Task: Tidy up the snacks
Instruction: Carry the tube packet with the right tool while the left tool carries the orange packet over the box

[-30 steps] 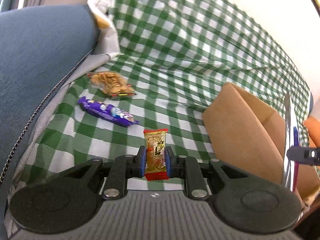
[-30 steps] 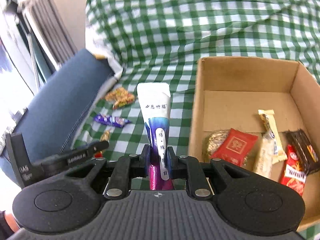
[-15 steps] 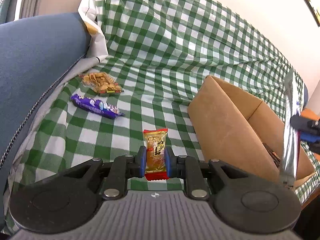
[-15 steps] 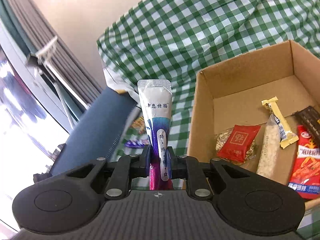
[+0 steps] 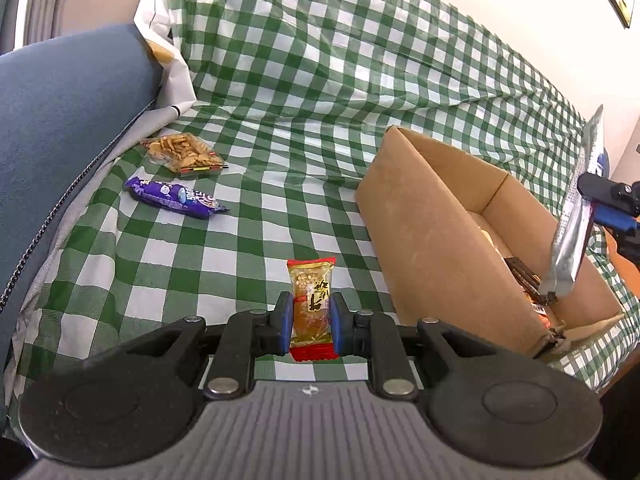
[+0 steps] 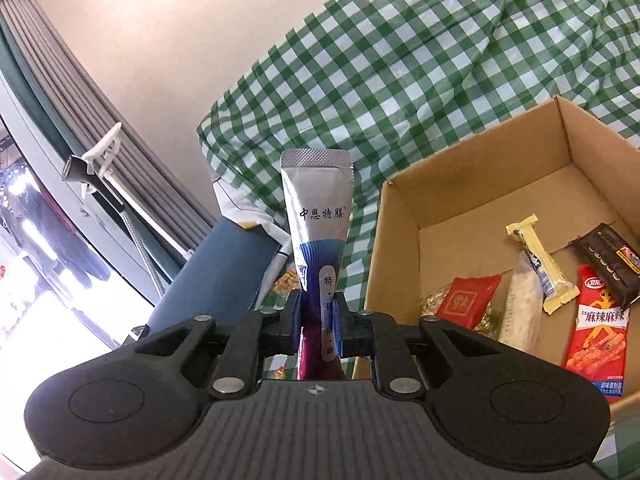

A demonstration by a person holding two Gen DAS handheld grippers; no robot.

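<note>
My left gripper (image 5: 308, 330) is shut on a small gold and red candy packet (image 5: 311, 304), held above the green checked cloth (image 5: 248, 256) just left of the open cardboard box (image 5: 424, 248). My right gripper (image 6: 318, 326) is shut on a tall silver and purple sachet (image 6: 318, 216), which stands upright at the box's (image 6: 404, 216) near left corner. In the left wrist view the same sachet (image 5: 572, 240) hangs over the box's right side. Several wrapped snacks (image 6: 596, 320) lie inside the box.
A purple wrapped bar (image 5: 174, 197) and a clear pack of crackers (image 5: 182, 154) lie on the cloth at the left, near a blue cushion (image 5: 60, 128). Grey curtains and a window (image 6: 60, 184) stand beyond. The cloth climbs the backrest behind the box.
Both grippers have shifted toward the box with their snacks still held. The right gripper has tilted, so the box now slants in its view and more curtain shows.
</note>
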